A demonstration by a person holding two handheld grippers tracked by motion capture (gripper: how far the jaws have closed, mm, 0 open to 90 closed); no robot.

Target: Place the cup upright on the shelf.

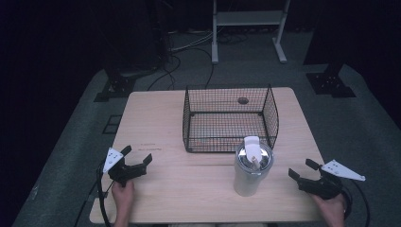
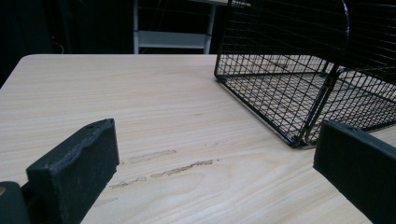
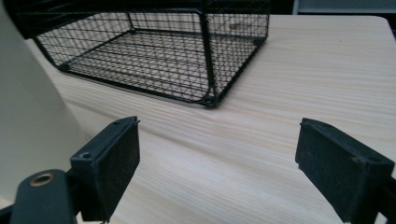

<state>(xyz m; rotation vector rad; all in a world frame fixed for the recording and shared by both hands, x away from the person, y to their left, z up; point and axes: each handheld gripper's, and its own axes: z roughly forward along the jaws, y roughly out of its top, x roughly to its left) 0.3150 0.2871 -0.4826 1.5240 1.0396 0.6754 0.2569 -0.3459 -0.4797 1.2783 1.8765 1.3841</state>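
I judged I was at the start: nothing was picked up, and the tumbler (image 1: pixel 252 168) stood upright on the table (image 1: pixel 189 189), just before the wire basket (image 1: pixel 230 118). Next I needed the right gripper (image 1: pixel 302 171) to close in on it. Both it and the left gripper (image 1: pixel 137 156) had jaws spread wide, holding nothing.
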